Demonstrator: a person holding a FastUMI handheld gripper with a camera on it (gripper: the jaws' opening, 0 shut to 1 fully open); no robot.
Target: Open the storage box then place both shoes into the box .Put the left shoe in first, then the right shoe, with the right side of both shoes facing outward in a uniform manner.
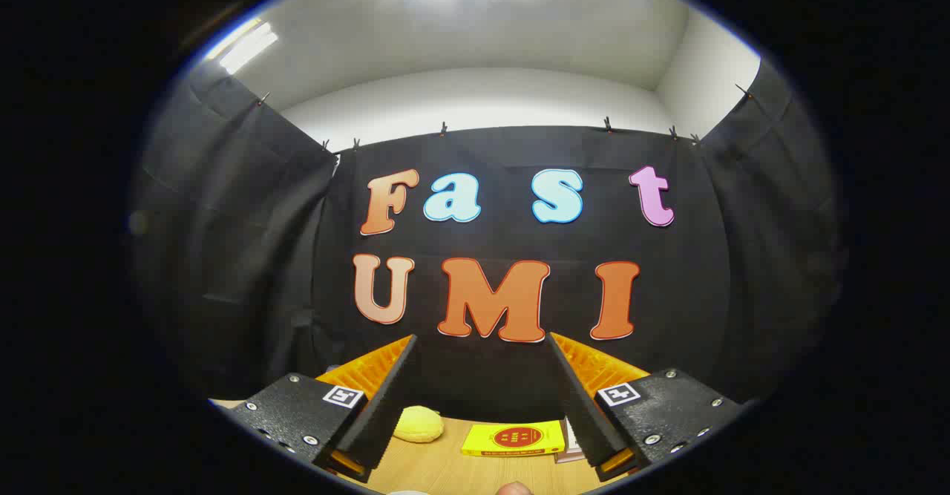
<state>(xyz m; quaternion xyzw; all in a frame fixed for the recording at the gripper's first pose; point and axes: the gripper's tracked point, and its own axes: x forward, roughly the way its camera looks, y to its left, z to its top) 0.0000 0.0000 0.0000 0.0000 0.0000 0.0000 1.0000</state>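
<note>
My gripper is raised and points at the booth's back wall, its two fingers spread wide with nothing between them. The left finger and the right finger stand well apart. Below and beyond them lies a strip of wooden table. No shoe or storage box is in sight from this angle.
A pale yellow rounded soft object lies on the table just beside the left finger. A flat yellow box with a red round mark lies between the fingers, farther back. A thin reddish-brown item lies next to it by the right finger.
</note>
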